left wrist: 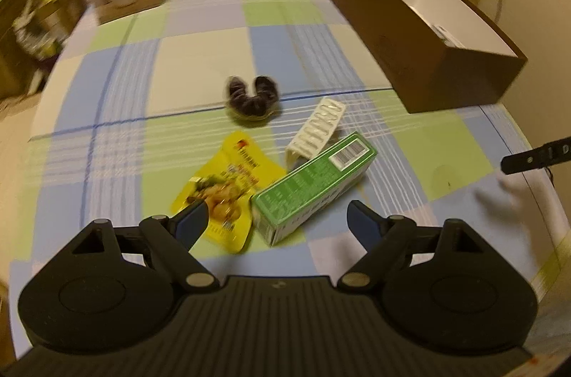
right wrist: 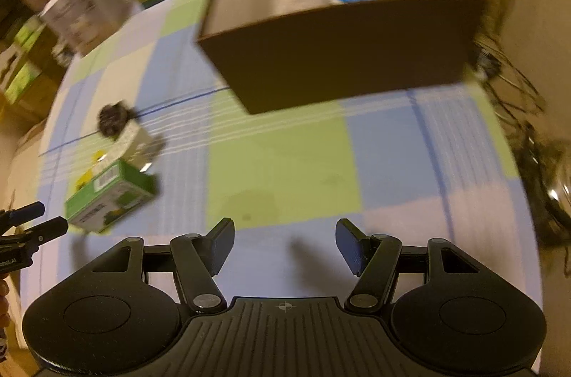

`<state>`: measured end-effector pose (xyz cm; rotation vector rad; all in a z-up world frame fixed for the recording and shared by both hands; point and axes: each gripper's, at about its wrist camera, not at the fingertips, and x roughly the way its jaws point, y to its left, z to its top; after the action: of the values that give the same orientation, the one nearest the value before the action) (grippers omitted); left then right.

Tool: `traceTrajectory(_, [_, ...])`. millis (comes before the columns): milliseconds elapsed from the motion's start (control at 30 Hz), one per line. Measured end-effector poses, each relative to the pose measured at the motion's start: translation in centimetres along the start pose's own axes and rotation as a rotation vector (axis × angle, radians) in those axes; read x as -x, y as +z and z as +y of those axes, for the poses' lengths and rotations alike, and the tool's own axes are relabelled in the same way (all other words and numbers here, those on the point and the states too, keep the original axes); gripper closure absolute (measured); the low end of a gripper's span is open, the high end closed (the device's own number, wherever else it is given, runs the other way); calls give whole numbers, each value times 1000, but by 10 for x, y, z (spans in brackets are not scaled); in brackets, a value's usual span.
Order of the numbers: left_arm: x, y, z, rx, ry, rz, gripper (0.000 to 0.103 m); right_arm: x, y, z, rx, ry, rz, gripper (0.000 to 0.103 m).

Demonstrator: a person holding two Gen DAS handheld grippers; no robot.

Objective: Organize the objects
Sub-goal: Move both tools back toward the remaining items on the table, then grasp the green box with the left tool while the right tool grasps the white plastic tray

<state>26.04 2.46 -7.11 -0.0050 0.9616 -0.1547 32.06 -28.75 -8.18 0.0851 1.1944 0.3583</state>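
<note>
Open-jawed and empty, the left gripper (left wrist: 276, 221) hovers over a green rectangular cardboard carton (left wrist: 314, 187), likely light and stiff, best pinched across its narrow sides; the right gripper (right wrist: 284, 246), also parted, holds nothing.

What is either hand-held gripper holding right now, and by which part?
Nothing. The left hand-held gripper is open above the green box; the right hand-held gripper is open over bare tablecloth.

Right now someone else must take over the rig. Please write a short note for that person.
Left gripper: jaws open, empty, above the green box.
Right gripper: jaws open, empty, over bare cloth.
On the table: green box, yellow packet, white tray, dark hair tie.
Done: the brown box already holds a few items.
Left: these four are still outside it.
</note>
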Motion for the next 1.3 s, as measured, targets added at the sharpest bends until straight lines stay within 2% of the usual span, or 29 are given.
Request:
traceTrajectory(100, [-16,4,-5,-57,-14,7,23,5,-6,-18,-57,-28,-2,43])
traceTrajectory(300, [-41,8,-17,-121,-41,79,40,12,-17,-43,-140,-60,1,43])
traceTrajectory(367, [-44,7,-22,-126,-54,109,59,13,-19,-49,-156,-68,3,43])
traceTrajectory(433, [-45,5,-26,-108,-78,128,64,13,-21,-53,-168,-76,6,43])
traceTrajectory(700, [-48,1,-56,-74,-121,174,64,11,-18,-66,-183,-90,14,43])
traceTrajectory(1033, [-76,21,-64,-31,-22,248,64,6,-17,-74,-176,-75,28,43])
traceTrajectory(1100, [-78,22,-66,-29,-10,249,67,6,-18,-76,-178,-77,32,43])
traceTrajectory(1200, [-79,22,-69,-39,18,247,78,5,-18,-79,-177,-78,34,43])
traceTrajectory(1300, [-76,20,-69,-39,38,237,78,4,-17,-79,-166,-76,38,43])
